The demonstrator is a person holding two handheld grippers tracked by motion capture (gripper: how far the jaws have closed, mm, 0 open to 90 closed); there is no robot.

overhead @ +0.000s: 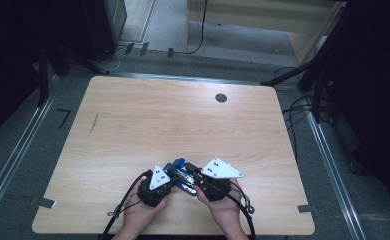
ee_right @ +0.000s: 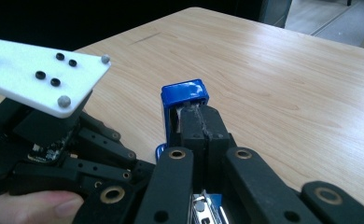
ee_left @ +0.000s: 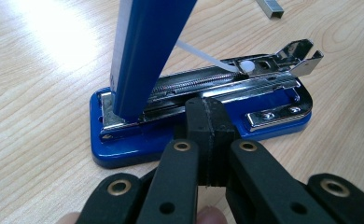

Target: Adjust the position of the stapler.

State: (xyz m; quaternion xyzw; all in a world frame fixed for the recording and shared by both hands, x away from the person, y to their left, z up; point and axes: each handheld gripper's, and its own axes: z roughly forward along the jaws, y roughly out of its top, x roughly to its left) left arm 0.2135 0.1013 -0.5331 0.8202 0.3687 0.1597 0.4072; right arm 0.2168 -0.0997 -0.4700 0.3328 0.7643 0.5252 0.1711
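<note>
Two hands at the near edge of the wooden surface [overhead: 133,120] each hold a hand-held gripper. No readable writing shows. Just ahead of the left hand-held gripper [ee_left: 207,122], jaws fully closed, tips at its metal rail, lies a blue stapler [ee_left: 124,149], lid swung upright. The right hand-held gripper [ee_right: 202,122], closed too, meets that raised lid [ee_right: 185,93]

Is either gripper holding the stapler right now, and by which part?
Neither clearly grips it. Both sets of jaws are shut; the left gripper meets the stapler at its base, the right gripper its raised lid.
</note>
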